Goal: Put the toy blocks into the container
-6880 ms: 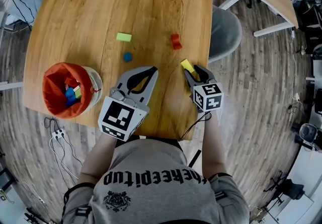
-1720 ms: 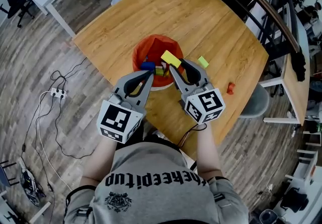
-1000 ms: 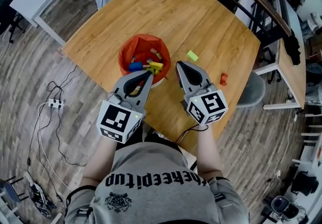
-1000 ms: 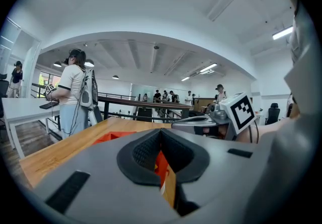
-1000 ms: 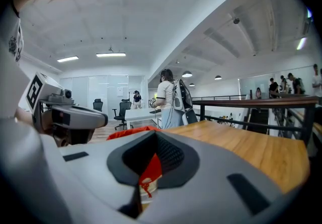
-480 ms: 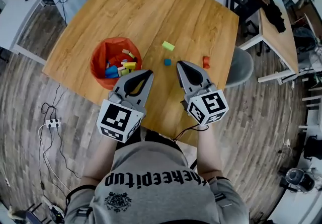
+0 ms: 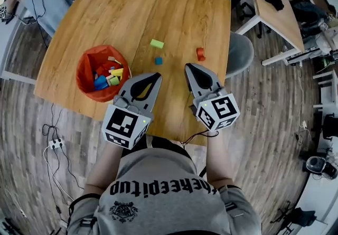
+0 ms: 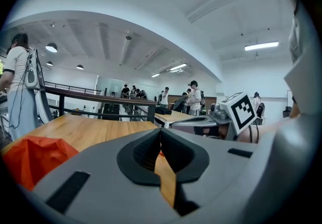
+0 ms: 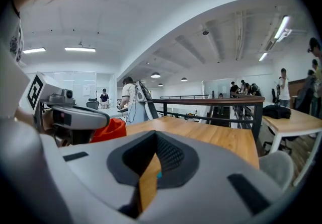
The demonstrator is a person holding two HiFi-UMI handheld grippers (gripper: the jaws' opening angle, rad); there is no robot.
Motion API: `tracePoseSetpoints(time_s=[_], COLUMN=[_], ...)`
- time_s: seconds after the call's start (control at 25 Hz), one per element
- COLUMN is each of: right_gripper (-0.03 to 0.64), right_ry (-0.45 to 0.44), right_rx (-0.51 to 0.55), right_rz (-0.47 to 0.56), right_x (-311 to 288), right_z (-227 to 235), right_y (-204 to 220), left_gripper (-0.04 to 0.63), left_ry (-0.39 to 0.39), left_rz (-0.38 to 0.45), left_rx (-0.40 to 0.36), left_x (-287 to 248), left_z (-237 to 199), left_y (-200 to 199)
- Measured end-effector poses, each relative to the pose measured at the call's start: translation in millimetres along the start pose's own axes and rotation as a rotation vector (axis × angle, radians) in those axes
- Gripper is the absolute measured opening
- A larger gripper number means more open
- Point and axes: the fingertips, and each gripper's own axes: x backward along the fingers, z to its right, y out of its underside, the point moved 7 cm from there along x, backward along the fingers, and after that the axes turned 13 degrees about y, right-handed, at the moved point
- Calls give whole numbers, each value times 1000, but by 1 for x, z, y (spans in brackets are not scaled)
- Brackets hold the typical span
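Note:
An orange fabric container sits on the round wooden table at the left, with several coloured blocks inside. Three loose blocks lie on the table: a green one, a small blue one and a red one. My left gripper hovers just right of the container, jaws shut and empty. My right gripper hangs just below the blue and red blocks, jaws shut with nothing between them. In the left gripper view the container shows at lower left; in the right gripper view the container is at the left.
A grey chair stands at the table's right edge. A second wooden desk is at upper right. Cables and a power strip lie on the plank floor at the left. Several people stand in the room's background.
The yellow block left the right gripper and now lies in the container. Both grippers have swung away to the right, so the container now lies to the left of them.

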Motion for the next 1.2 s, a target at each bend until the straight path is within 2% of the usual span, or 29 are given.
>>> tracePoseSetpoints(time_s=[0.56, 1.2], right_gripper=[11, 11], right_ry=[27, -19], right_rx=[-46, -58], right_rz=[-47, -200], right_x=[-17, -76], right_z=[9, 1], right_y=[14, 52], left_gripper=[15, 15], left_ry=[40, 83], left_rz=[-30, -77], left_rx=[27, 85], left_x=[-13, -28], left_z=[-7, -30], left_y=[7, 24])
